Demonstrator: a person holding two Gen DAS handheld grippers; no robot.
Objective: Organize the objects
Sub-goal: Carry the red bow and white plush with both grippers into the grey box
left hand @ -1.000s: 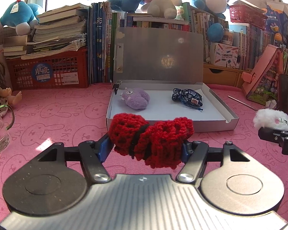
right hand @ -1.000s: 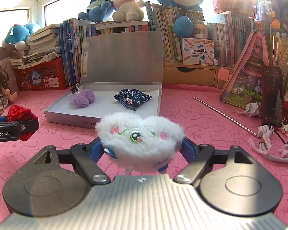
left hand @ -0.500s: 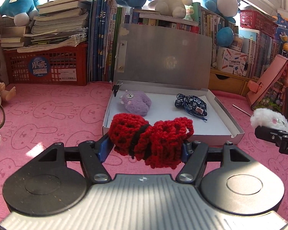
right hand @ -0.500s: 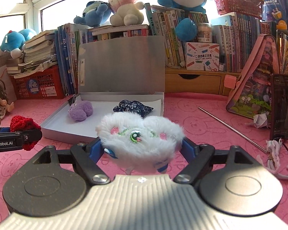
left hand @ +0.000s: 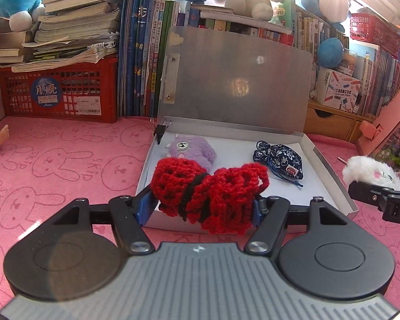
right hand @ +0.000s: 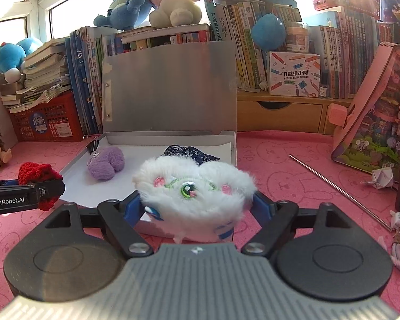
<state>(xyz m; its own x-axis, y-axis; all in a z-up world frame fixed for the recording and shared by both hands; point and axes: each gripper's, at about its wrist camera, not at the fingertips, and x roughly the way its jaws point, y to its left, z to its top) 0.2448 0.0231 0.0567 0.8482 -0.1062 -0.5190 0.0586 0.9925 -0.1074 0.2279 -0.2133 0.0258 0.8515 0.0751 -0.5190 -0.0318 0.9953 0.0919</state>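
We hold a red crocheted piece (left hand: 208, 192) banded in black and a fluffy white one-eyed plush (right hand: 194, 189) just before the open grey box (left hand: 330, 176), where a purple plush (left hand: 193, 150) and navy floral pouch (left hand: 280, 161) lie apart.

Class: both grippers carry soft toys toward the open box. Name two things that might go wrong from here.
1. The red crochet piece has loops hanging loose; one may snag the box rim.
2. The box already holds a purple plush and a blue pouch; a careless drop could land on them.
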